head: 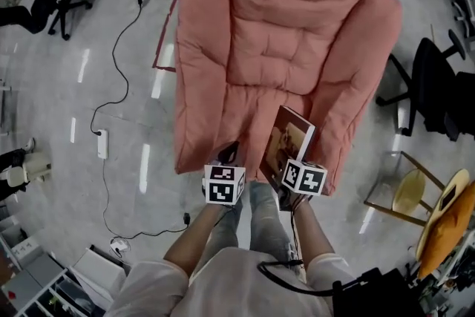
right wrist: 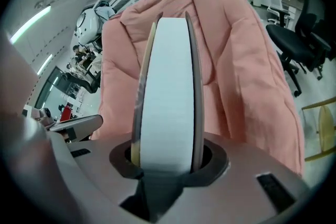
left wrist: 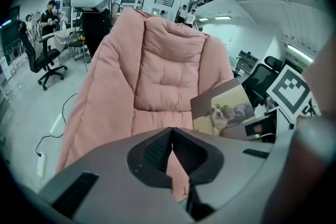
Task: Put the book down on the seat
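Observation:
A thick book (head: 286, 142) with a dog picture on its cover stands on edge above the front of the pink padded seat (head: 252, 115). My right gripper (head: 291, 173) is shut on its lower end; in the right gripper view the white page block (right wrist: 167, 92) fills the space between the jaws. My left gripper (head: 228, 157) hangs just left of the book over the seat's front edge, shut with nothing in it. In the left gripper view the dog cover (left wrist: 226, 112) shows to the right of the closed left gripper (left wrist: 171, 152).
The pink chair (left wrist: 157, 76) stands on a grey floor. A cable and power strip (head: 102, 142) lie to the left. Black office chairs (head: 434, 85) and a wooden stool (head: 412, 193) stand to the right. Another office chair (head: 52, 0) is at far left. A person's legs (head: 245, 226) are below the grippers.

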The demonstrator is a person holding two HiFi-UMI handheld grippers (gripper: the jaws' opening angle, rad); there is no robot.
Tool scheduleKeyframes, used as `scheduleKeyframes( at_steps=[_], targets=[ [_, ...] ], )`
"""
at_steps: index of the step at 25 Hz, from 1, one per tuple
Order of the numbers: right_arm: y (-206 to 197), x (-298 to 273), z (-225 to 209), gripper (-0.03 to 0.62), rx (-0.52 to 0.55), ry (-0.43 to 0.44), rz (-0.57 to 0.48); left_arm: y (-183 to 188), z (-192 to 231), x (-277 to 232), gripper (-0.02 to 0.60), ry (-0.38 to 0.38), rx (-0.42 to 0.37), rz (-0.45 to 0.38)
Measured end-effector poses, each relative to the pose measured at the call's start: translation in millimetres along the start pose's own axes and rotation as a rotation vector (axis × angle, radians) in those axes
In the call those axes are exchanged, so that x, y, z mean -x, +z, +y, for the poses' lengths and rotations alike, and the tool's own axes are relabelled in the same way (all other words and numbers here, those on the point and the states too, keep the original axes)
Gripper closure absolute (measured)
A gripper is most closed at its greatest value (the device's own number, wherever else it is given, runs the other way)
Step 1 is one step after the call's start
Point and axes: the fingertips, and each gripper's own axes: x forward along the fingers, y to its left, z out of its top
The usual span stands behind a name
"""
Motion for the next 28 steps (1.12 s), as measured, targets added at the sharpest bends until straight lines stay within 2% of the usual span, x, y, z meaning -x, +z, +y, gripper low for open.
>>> scheduleKeyframes(
  at_steps=[7,15,17,22,25,28],
  targets=[
    [-5.3,-80.9,0.7,0.441,-0.036,0.137,0.084,-29.5,12.7,-63.2,0.572,0.003,0.058,0.035],
    [2.1,-146.0,30.0,0.441,-0.046,0.341,0.135,-52.5,39.0,-94.9,0.572,0.032,0.119,0.057],
    [0.1,-155.4,32.6,0.441,-0.039,0.363,0.143,-53.4,43.1,-98.5,0.572,0.040,0.127,0.054],
    [-10.2,-170.5,25.3,0.437,-0.014,0.343,0.166,-49.6,44.7,-103.9,0.572,0.043,0.136,0.037],
    [-11.3,-178.3,15.2,0.421,0.049,0.246,0.166,-49.2,42.9,-105.8,0.572,0.038,0.136,0.034],
    [-8.9,-177.5,4.5,0.358,0.102,0.157,0.159,-49.6,37.3,-104.7,0.572,0.029,0.127,0.037]
  ],
)
